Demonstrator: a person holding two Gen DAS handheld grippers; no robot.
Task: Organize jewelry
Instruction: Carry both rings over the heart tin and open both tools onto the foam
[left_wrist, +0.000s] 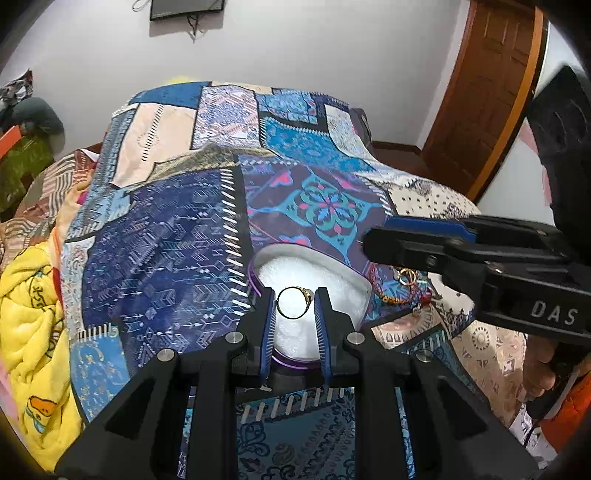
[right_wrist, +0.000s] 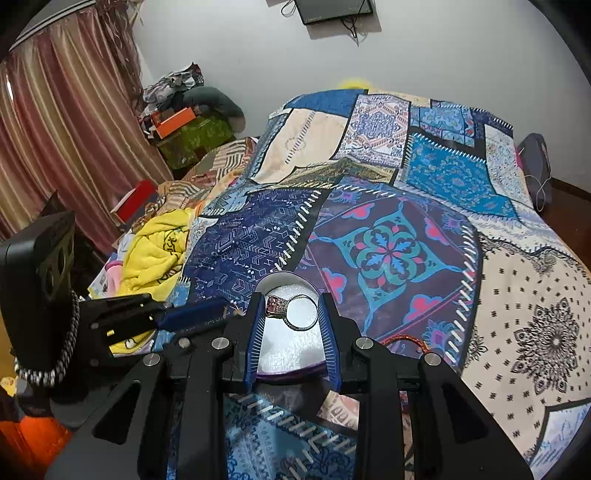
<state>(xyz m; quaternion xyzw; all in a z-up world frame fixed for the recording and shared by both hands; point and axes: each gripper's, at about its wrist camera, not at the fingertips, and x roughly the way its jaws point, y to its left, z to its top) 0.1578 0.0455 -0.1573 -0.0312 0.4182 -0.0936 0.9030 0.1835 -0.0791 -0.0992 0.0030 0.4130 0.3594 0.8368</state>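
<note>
My left gripper (left_wrist: 294, 303) is shut on a thin gold ring (left_wrist: 291, 303), which it holds just above a round purple-rimmed box (left_wrist: 334, 260) lined with white foam. My right gripper (right_wrist: 291, 308) is shut on a silver ring (right_wrist: 301, 312) with a pink-stoned head (right_wrist: 275, 305), also over that box (right_wrist: 284, 354). Each gripper shows in the other's view: the right gripper (left_wrist: 373, 242) comes in from the right, the left gripper (right_wrist: 221, 308) from the left. More jewelry (left_wrist: 404, 286), red and gold, lies on the bedspread right of the box.
Everything sits on a bed under a blue patchwork bedspread (left_wrist: 177, 236). A yellow blanket (left_wrist: 33, 325) is bunched at the bed's left side. An orange-red cord (right_wrist: 404, 339) lies right of the box. A wooden door (left_wrist: 484, 96) stands at the far right.
</note>
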